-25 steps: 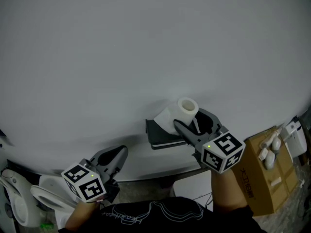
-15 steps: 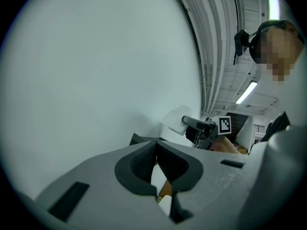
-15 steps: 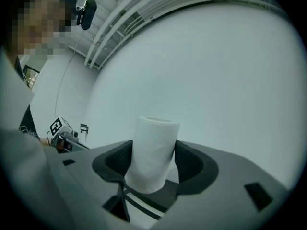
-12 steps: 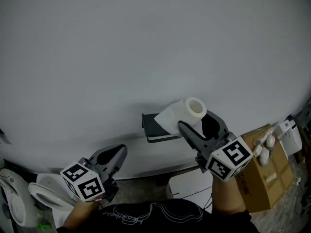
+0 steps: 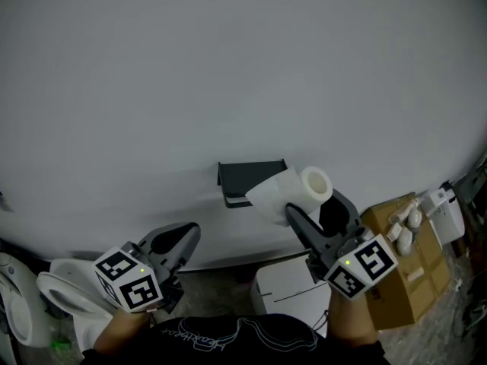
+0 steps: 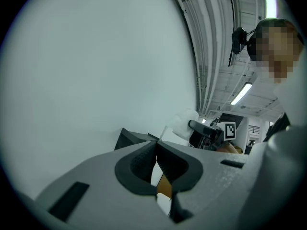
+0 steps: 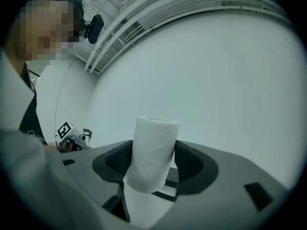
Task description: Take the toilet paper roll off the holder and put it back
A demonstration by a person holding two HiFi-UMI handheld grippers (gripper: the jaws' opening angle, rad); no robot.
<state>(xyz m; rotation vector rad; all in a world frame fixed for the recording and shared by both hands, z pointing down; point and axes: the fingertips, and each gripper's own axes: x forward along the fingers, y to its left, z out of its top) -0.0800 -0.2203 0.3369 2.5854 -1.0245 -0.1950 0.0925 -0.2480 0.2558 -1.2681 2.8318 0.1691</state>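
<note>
Item: toilet paper roll. White, soft-surfaced, with a hollow pale core showing at its upper end; a loose sheet is hanging off its left side toward the holder. It is sitting just right of centre in the head view, off the holder and immediately to the right of it. Whether the loose sheet is touching the holder cannot be told. In the right gripper view the roll is standing upright, its top rising above the jaw pads.

Item: holder. Dark, box-like bracket fixed to the pale grey wall, at centre frame, carrying no roll.

Item: right gripper, lower right of the head view. Its jaws are standing spread about the roll's width and pinching the roll from both sides, pads pressing into the paper.

Item: left gripper, lower left of the head view, well apart from roll and holder. In the left gripper view its jaws are pressing together at the tips, gripping nothing.
</note>
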